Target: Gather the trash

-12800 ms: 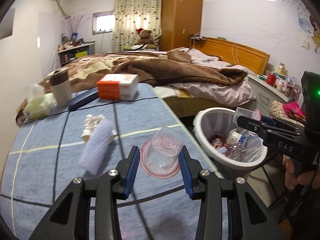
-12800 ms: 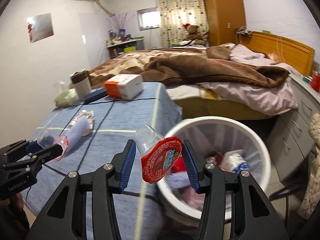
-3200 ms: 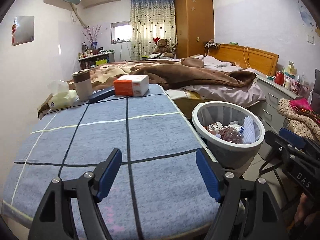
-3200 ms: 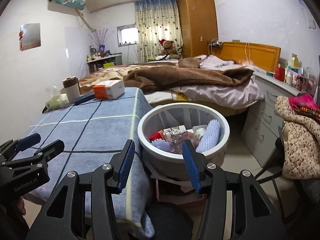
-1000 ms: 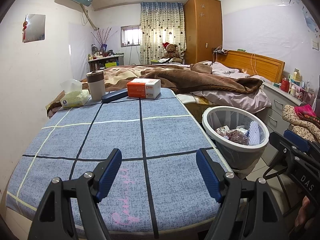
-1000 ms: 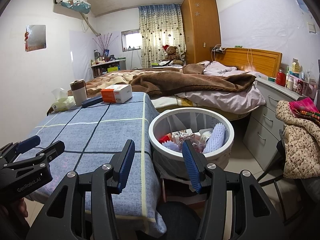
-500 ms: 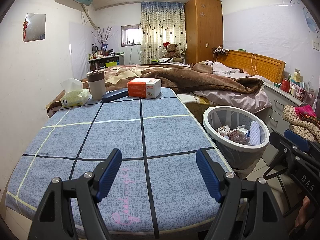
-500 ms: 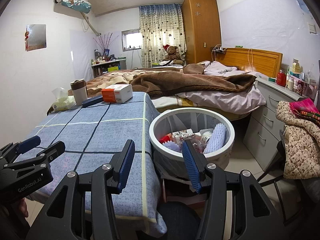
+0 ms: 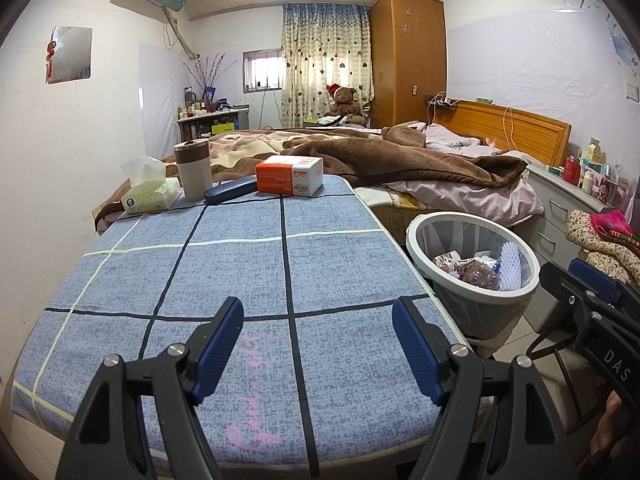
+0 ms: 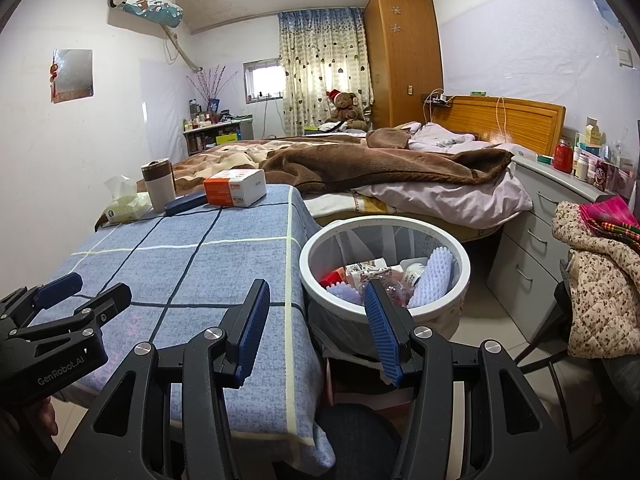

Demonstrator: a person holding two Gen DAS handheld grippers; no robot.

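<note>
- It was a bedroom, with a table (image 9: 340, 248) under a blue checked cloth, and a bed behind it.
- The trash (image 10: 434, 276) lay in the white bin (image 10: 316, 248) just beside the table.
- The left gripper (image 9: 318, 344) and the right gripper (image 10: 316, 320) had their jaws apart and held nothing.
- On the far edge stood a cup (image 9: 195, 170), a tissue pack (image 9: 146, 196) and an orange box (image 9: 289, 176); these looked like kept things, so I judged the task almost finished.
</note>
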